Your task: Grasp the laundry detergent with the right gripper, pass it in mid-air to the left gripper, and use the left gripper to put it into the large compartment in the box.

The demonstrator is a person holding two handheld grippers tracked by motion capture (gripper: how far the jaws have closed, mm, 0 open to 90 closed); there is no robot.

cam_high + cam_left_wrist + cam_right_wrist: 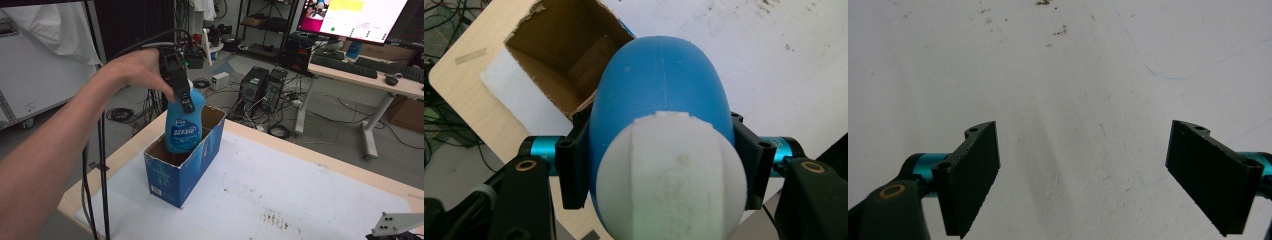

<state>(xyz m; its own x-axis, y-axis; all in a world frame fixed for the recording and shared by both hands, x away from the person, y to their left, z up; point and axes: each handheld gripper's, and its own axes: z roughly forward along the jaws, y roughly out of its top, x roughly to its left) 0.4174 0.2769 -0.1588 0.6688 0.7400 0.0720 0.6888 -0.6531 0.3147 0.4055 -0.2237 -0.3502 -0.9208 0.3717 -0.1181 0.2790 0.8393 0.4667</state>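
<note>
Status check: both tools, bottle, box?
Left tool shut on blue bottle, its base inside the open blue box. Right tool open over bare white mat. Nothing blocking.

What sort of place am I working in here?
Likely a lab or tech workshop: desktop computer towers on the floor amid loose cables, a desk with a big monitor and keyboard, and equipment shelving behind.

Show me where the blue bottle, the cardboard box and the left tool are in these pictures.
blue bottle [183,131]: high view, on its printed label.
cardboard box [172,176]: high view, on the blue near side wall.
left tool [659,159]: left gripper view, midway between its two black jaws, which clamp the bottle's sides.
</note>
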